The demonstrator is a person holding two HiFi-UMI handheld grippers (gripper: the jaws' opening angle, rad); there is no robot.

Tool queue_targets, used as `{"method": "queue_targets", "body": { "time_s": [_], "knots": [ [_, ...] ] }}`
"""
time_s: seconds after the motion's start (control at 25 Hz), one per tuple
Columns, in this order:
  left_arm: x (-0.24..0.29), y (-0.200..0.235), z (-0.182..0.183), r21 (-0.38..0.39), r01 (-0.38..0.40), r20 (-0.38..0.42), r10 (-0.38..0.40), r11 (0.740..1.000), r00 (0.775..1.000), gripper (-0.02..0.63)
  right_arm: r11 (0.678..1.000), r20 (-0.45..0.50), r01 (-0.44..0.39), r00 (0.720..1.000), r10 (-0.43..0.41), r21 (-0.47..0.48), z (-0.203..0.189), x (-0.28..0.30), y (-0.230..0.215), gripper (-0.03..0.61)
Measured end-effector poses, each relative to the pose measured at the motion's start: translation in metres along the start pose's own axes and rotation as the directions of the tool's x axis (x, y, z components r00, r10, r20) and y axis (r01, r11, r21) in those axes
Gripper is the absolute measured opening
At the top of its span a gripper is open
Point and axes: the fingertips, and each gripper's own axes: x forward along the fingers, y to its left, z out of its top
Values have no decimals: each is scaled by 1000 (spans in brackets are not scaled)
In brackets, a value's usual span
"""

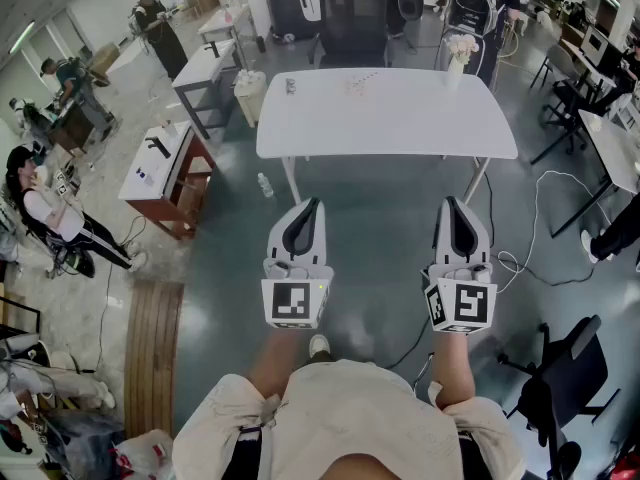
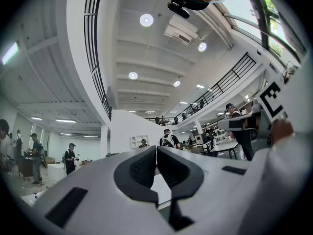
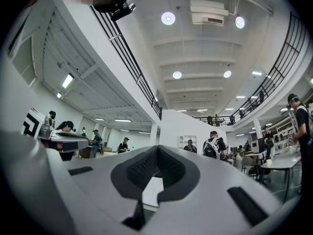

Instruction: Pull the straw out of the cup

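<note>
Both claws are clamped fully shut with nothing in them. The left gripper (image 1: 314, 206) and right gripper (image 1: 452, 203) sit side by side over the grey floor (image 1: 380, 268). The white table (image 1: 400, 118) is well ahead of the tips. On its far edge there's a dark little thing (image 1: 290, 86) ahead-left and a pale tall thing (image 1: 459, 56) ahead-right. Can't tell which is the cup, and the straw's too tiny to see. Big open hall, people (image 1: 50, 218) way off left.
</note>
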Motion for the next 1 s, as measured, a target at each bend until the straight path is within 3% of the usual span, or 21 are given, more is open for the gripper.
{"method": "queue_targets", "body": {
  "time_s": [0.44,0.72,1.0],
  "knots": [
    [14,72,-16,-38,-4,16,5,999,1000,6,1000,-23,-9,1000,8,-19,-9,54,56,2],
    [24,121,-30,-49,6,21,-5,999,1000,5,999,-16,38,999,-38,15,-16,90,82,3],
    [29,159,-42,-37,26,18,-26,999,1000,6,998,-25,66,998,-66,-13,-17,109,108,3]
  ]
}}
